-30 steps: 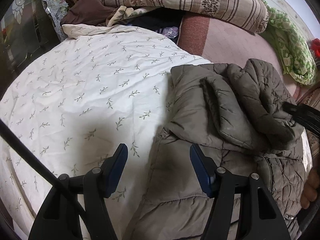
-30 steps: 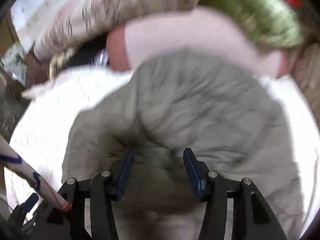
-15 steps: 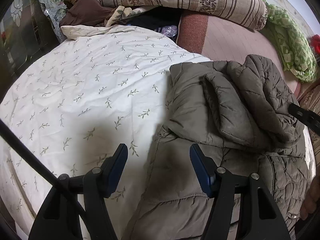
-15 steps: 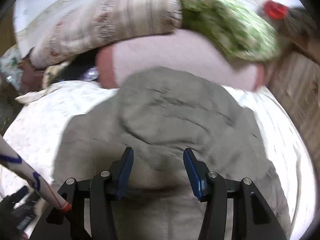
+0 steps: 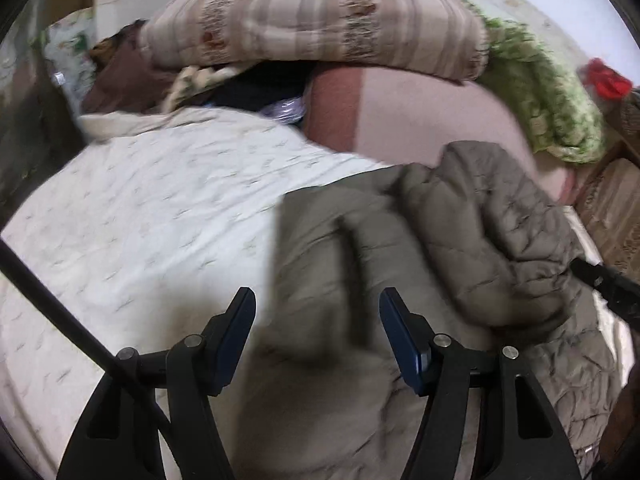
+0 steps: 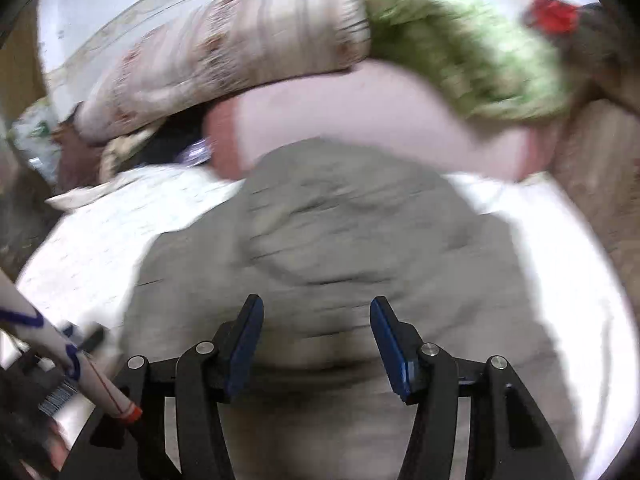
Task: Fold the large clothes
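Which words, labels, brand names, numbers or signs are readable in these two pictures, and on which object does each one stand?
No text can be read in either view.
Barcode label, at the lower left of the right wrist view: bars show, but any digits are too blurred to read.
White tube beside it: blue and red marks, no legible letters.
Grey-brown puffer jacket: no label or brand shows.
Striped quilt: pattern only, no writing.

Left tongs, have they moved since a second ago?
Yes. The left tongs now hover over the jacket rather than straddling its edge on the quilt.
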Action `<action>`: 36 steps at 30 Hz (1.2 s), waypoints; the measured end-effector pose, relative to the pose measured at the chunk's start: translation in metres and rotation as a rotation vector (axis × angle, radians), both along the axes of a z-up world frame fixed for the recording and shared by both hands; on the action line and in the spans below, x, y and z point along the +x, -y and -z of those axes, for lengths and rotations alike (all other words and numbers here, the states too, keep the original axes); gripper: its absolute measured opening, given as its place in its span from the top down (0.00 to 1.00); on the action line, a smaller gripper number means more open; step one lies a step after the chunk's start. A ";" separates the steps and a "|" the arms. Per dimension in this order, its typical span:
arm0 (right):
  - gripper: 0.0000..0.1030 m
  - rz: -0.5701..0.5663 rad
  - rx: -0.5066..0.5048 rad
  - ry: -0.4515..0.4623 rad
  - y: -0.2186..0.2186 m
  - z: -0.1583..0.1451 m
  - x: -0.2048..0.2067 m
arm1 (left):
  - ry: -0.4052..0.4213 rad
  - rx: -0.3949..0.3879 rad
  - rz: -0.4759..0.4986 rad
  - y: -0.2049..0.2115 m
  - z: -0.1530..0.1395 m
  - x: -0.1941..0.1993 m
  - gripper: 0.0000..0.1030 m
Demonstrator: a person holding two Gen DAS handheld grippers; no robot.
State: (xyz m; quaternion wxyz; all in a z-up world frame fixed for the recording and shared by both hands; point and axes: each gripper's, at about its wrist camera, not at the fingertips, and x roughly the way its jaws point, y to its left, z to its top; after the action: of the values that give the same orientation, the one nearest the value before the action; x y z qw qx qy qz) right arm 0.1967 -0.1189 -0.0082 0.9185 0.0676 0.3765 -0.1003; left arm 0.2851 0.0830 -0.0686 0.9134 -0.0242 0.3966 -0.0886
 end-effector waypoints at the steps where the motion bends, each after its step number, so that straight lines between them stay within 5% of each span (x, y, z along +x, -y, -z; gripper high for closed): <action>1: 0.42 0.022 -0.013 -0.032 0.015 0.006 0.004 | -0.032 0.012 -0.001 0.004 0.008 0.005 0.38; 4: 0.42 0.079 0.061 -0.158 0.056 0.047 0.016 | -0.132 0.102 -0.022 0.015 0.039 0.020 0.38; 7: 0.40 0.071 0.205 -0.240 0.081 0.090 0.035 | -0.146 0.111 -0.025 0.016 0.043 0.024 0.38; 12: 0.39 0.044 0.231 -0.195 0.082 0.053 0.000 | -0.071 0.129 -0.009 0.014 0.018 0.000 0.38; 17: 0.35 0.073 0.103 -0.206 0.107 0.024 -0.083 | -0.063 0.174 0.003 0.009 0.015 -0.031 0.38; 22: 0.34 0.186 0.101 -0.236 0.174 0.030 -0.158 | -0.148 0.050 0.004 -0.019 0.011 -0.061 0.38; 28: 0.33 0.303 0.296 -0.226 0.254 0.060 -0.230 | -0.249 -0.040 -0.042 -0.074 0.021 -0.107 0.38; 36: 0.33 0.218 0.600 -0.106 0.274 0.095 -0.233 | -0.408 -0.181 -0.046 -0.117 0.053 -0.138 0.38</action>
State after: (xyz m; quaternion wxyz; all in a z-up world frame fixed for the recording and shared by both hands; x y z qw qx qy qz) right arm -0.0362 -0.3929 -0.1027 0.8204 0.3700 0.4274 -0.0858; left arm 0.1466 0.1998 -0.1216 0.8102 -0.1325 0.5628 -0.0963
